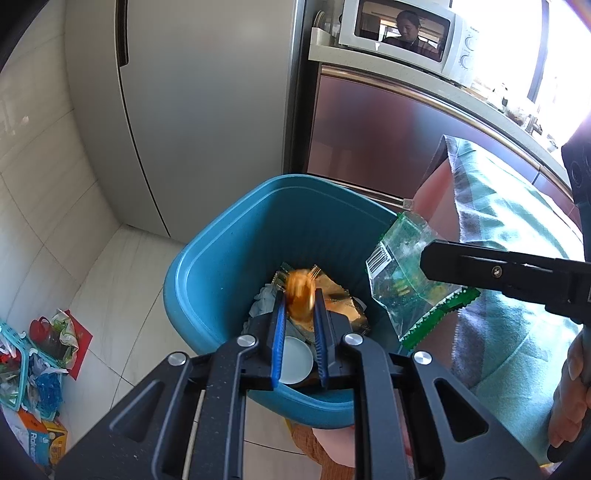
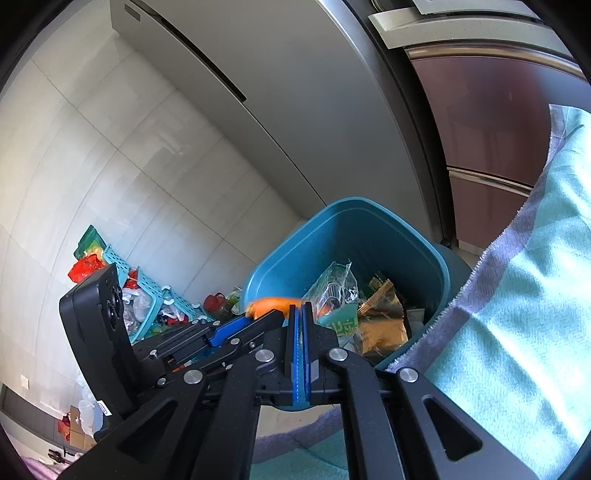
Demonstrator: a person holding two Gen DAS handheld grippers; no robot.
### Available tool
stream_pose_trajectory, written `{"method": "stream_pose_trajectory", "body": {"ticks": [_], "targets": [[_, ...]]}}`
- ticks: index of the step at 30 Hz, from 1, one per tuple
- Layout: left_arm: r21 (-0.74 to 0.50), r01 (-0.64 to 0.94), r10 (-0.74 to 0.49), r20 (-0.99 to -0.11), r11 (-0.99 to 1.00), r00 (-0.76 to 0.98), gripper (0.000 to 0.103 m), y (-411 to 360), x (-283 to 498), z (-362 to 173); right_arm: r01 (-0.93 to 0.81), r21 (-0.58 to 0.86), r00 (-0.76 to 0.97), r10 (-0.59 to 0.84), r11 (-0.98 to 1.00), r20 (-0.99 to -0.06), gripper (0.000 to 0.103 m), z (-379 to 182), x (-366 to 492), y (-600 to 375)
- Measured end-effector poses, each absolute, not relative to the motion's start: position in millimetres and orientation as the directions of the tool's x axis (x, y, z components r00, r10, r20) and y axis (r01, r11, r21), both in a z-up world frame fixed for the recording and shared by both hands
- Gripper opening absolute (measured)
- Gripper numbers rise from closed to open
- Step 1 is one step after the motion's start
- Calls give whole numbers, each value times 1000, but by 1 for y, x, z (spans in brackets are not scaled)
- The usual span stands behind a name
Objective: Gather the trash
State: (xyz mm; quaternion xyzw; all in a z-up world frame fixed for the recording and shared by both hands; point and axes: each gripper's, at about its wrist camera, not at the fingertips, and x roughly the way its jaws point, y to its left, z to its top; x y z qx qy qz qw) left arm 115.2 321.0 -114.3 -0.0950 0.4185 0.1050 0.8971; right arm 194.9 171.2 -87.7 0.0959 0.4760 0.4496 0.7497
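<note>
A blue trash bin (image 1: 221, 258) stands on the tiled floor, holding wrappers, crumpled paper and a white lid (image 1: 295, 356). My left gripper (image 1: 300, 295) is over the bin with its jaws parted; a blurred orange piece (image 1: 301, 295) sits between its tips, and I cannot tell whether it is gripped. My right gripper (image 1: 424, 264) is shut on a clear green-printed plastic bag (image 1: 402, 273) above the bin's right rim. In the right wrist view the right gripper (image 2: 300, 308) holds the bag (image 2: 334, 291) over the bin (image 2: 354, 229), with the orange piece (image 2: 271, 306) to its left.
A grey fridge (image 1: 207, 110) stands behind the bin, beside a maroon cabinet (image 1: 388, 140) with a microwave (image 1: 406, 33) on top. A teal blanket (image 1: 517, 258) hangs at the right. Teal baskets and clutter (image 1: 33, 350) lie on the floor at the left.
</note>
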Motion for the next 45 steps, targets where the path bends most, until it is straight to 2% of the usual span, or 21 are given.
{"method": "stream_pose_trajectory", "body": {"ticks": [14,22,25,27,31,33,35,41,45], "targets": [[-92,-276,105,-774,957,624,15,319,124,-121,-574,547,160,739,609,-655,5,-92,198,173],[-111,-284,99,-768,952,633,24,324,119,-118,-570,541,164,731,619,-663,8,-94,203,171],[-121,-283,94,-764,951,639,30,326,117,-116,-568,543,164,732,618,-662,8,-94,203,171],[-130,-283,88,-760,950,645,39,328,114,-115,-568,544,168,733,618,-659,11,-93,202,169],[-151,-278,74,-749,948,658,48,329,109,-111,-571,533,186,730,625,-657,20,-91,200,165],[-158,-275,70,-741,948,667,58,329,105,-108,-572,526,203,730,629,-652,26,-88,197,160],[-174,-263,55,-730,949,681,68,329,98,-105,-571,522,226,733,633,-642,38,-84,194,152],[-190,-221,37,-673,956,739,93,319,79,-86,-582,495,297,735,646,-610,55,-70,183,122],[-203,-180,15,-622,963,783,97,306,65,-71,-568,475,367,723,673,-586,70,-59,172,94]]}}
